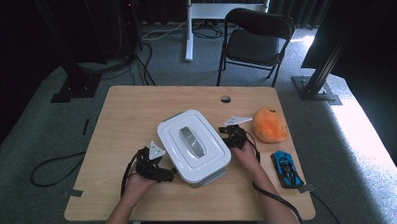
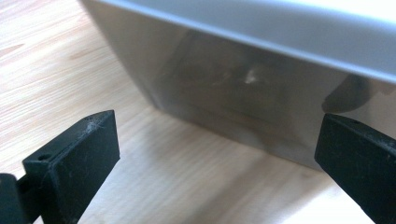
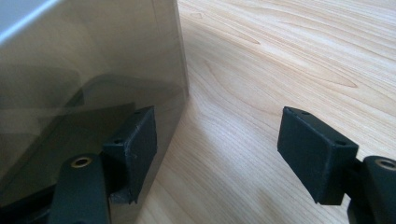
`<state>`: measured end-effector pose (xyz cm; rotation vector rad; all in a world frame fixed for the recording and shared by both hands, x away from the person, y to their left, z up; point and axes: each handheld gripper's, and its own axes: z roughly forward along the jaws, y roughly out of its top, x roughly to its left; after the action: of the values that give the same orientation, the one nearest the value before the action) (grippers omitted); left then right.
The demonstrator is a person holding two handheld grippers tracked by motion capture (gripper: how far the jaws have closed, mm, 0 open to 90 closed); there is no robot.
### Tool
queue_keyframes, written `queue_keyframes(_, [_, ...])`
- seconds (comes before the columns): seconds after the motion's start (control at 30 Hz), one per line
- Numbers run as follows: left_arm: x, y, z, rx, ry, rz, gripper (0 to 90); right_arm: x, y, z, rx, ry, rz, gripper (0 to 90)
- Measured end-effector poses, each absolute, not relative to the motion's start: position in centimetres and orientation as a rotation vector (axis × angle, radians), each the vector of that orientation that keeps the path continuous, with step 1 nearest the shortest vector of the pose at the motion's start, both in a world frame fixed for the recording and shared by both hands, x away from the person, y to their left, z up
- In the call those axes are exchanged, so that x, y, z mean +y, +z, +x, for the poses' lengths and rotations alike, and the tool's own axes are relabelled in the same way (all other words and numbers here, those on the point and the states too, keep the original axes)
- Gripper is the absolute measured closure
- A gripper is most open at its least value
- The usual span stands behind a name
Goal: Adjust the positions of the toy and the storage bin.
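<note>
where the person's forearms come in at the near edge of the light wooden table (image 1: 126,104), each hand carries a black two-jaw gripper toward a clear rectangular plastic container with a white lid (image 1: 193,143) that sits near the middle of the tabletop, turned at a slant. the left gripper (image 1: 156,169) lies at the container's near left corner; in the left gripper view its jaws stand wide apart with nothing between the pads, the translucent wall (image 2: 243,93) just ahead of them. the right gripper (image 1: 233,136) sits against the container's right side, jaws parted and holding nothing; in the right gripper view one jaw is just beside the wall (image 3: 93,70), whether touching i cannot tell. right of it lies a blue toy car (image 1: 287,169), and farther back a soft orange round toy (image 1: 270,124).
</note>
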<state>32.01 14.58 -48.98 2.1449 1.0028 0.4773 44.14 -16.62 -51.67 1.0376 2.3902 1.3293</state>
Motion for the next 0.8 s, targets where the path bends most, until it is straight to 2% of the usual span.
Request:
queue_keyframes(0.1, [14.5,-49.0,31.7,0.976,0.456,2.136,0.3,-17.0,-51.7,44.2,2.402,1.321,1.053,26.3])
queue_keyframes(0.17, [14.7,-49.3,31.6,0.978,0.439,2.124,0.4,-17.3,-51.7,44.4,2.409,1.255,1.079,18.2])
queue_keyframes(0.3, [15.9,-50.3,32.0,1.03,0.416,2.116,0.4,-18.0,-51.8,44.1,2.385,1.204,1.089,14.7])
queue_keyframes(0.8, [22.0,-53.0,31.9,1.186,0.442,2.077,0.4,-19.2,-50.7,43.1,2.337,1.266,1.132,13.2])
